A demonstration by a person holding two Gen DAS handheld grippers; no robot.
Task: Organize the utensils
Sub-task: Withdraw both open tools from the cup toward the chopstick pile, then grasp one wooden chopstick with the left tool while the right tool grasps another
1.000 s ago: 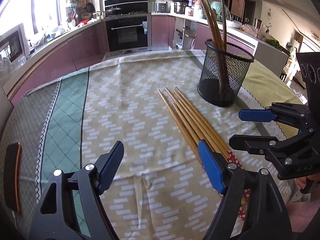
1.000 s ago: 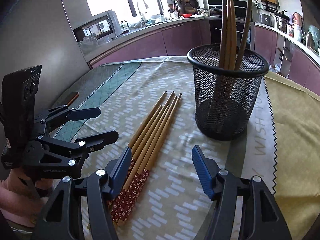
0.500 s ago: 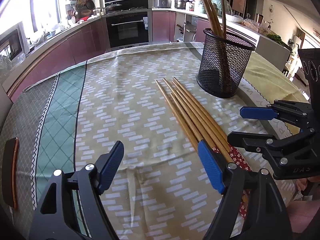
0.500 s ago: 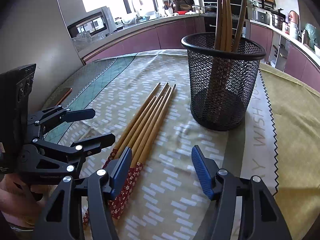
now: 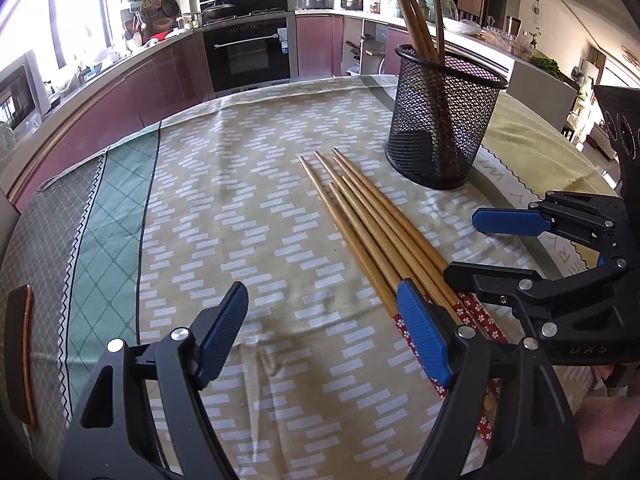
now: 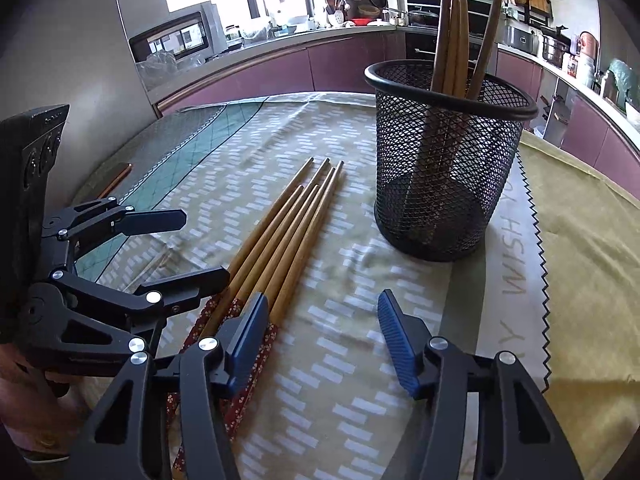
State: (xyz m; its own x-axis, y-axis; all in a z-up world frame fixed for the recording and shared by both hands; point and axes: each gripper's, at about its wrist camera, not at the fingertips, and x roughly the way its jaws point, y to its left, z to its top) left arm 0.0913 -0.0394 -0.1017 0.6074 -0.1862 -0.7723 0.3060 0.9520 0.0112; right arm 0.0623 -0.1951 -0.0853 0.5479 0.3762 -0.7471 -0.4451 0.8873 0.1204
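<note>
Both grippers had dropped nearer the loose chopsticks [image 6: 288,236]. Right gripper [image 6: 320,344] was closing on nothing, chopsticks at its 10 o'clock; left gripper [image 5: 320,340] gaped empty, so no pickup for the mesh holder [image 6: 444,160] yet.

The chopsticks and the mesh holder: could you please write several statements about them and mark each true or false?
1. The black mesh holder stands upright on the tablecloth. True.
2. The holder is empty. False: several chopsticks stand in it.
3. The loose chopsticks lie beside the holder. True.
4. Those chopsticks have plain green handle ends. False: the ends are red with small flowers.
5. The left gripper clamps a chopstick. False: its jaws are open, with nothing between them.
</note>
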